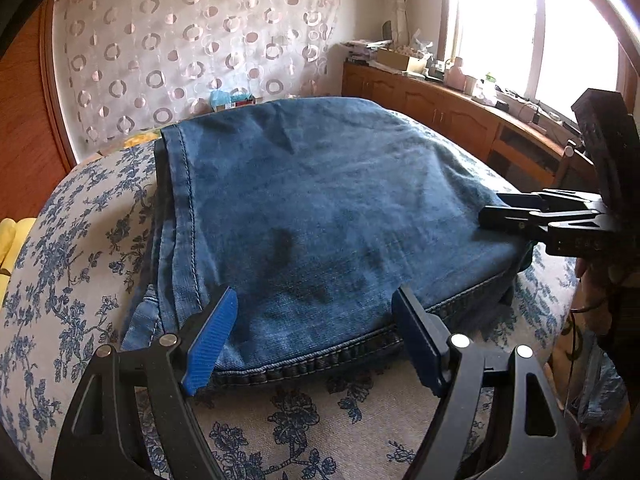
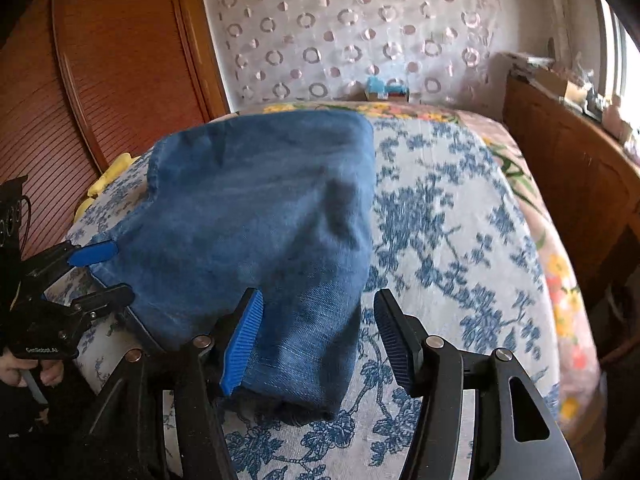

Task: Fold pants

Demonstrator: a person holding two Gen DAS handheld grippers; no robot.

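Blue jeans [image 1: 320, 200] lie folded in a wide stack on a bed with a blue floral cover [image 1: 72, 260]. My left gripper [image 1: 316, 294] is open, and the thick seamed near edge of the jeans lies between its spread fingers. It also shows at the left of the right wrist view as the left gripper [image 2: 94, 270], straddling the stack's edge. My right gripper [image 2: 318, 294] is open over the near right corner of the jeans [image 2: 260, 208]. Its blue left pad [image 2: 244, 344] rests against the denim and the other finger stands clear. From the left wrist view the right gripper [image 1: 494, 212] sits at the stack's right edge.
A wooden cabinet [image 1: 440, 108] with clutter on top runs under the bright window at the right. A slatted wooden door [image 2: 100, 80] stands to the left, with a circle-patterned curtain [image 2: 360, 32] behind the bed. A yellow cloth [image 2: 112, 172] lies at the bed's left edge. A hand [image 2: 24, 368] grips the left tool.
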